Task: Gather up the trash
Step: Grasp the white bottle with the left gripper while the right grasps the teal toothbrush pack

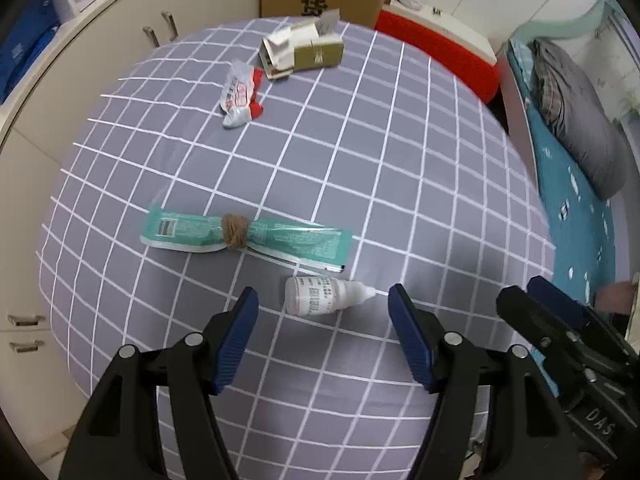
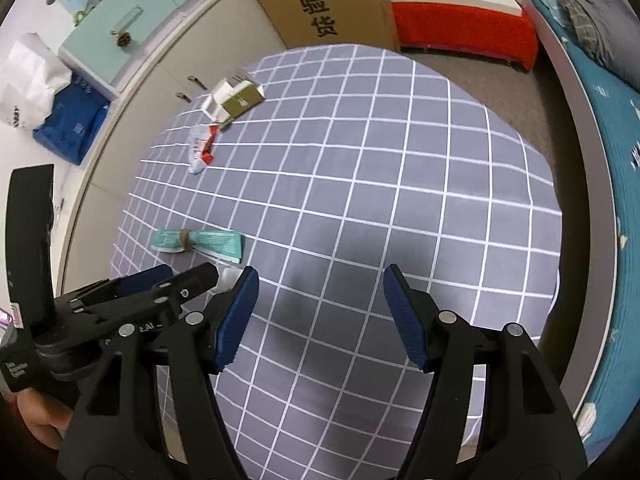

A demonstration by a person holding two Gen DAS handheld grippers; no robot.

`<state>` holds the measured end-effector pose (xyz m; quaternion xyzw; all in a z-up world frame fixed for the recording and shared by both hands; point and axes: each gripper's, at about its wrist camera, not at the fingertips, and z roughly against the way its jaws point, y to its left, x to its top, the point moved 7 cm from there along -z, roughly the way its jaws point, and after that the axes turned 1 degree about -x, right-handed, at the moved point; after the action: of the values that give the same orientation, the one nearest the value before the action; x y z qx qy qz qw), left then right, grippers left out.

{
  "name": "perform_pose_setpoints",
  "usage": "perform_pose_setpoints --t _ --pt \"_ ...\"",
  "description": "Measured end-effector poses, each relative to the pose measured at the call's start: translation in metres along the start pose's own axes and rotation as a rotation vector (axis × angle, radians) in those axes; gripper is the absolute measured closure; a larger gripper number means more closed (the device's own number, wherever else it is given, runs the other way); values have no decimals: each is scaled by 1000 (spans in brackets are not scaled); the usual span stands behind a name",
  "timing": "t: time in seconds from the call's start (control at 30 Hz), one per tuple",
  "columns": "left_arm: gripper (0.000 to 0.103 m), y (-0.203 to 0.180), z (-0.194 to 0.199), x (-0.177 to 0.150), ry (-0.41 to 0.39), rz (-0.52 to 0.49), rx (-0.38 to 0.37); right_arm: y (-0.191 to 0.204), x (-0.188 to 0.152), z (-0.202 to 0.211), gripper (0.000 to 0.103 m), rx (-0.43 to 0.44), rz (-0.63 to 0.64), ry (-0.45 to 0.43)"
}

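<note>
Both tools stand open and empty over a bench covered in grey cloth with a white grid. Left tool, black with blue ribbed pads, points steeply down; its jaws are wide apart, and a small white plastic dropper bottle lies on its side between the pad tips, apart from both, nozzle toward the right-hand pad. Right tool hovers just beside it over bare cloth, jaws parted about as wide, holding nothing.

Four pieces of trash lie on the bench. Just beyond the bottle lies a flat teal plastic wrapper tied round the middle with brown twine. Well apart, near the far edge, sit a crumpled red-and-white snack packet and a torn-open olive and white cardboard carton. No bin shows in either view.

The step in hand looks like the first pickup — the left tool lining up on the bottle. Next, by my judgement, it should drop a little lower and close across the bottle's round body, squarely, since a smooth cylinder lying down may roll or squirt out sideways.
</note>
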<state>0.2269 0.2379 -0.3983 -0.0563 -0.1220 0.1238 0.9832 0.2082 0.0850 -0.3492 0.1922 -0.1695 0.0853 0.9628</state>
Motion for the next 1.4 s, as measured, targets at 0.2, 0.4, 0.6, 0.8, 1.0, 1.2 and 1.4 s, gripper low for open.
perform_pose_setpoints --t 0.2,0.4,0.6,0.8,1.0,1.2,1.4 --pt "74 6 -19 1 25 -35 -41 1 0 -11 39 -23 -20 10" --pt "74 24 3 7 -36 -12 -66 23 7 -17 39 -25 24 27" --pt "103 77 28 12 -88 79 -27 79 12 -47 39 2 197 78" --pt "102 128 25 3 -53 171 -15 127 7 -85 39 -32 393 111" --pt "65 141 17 -4 -40 218 -6 144 9 -107 38 -56 476 136" --pt "61 141 9 0 -36 189 -12 150 13 -126 38 -67 539 158" --pt "60 118 3 9 -24 142 -39 143 23 -126 79 -75 578 169"
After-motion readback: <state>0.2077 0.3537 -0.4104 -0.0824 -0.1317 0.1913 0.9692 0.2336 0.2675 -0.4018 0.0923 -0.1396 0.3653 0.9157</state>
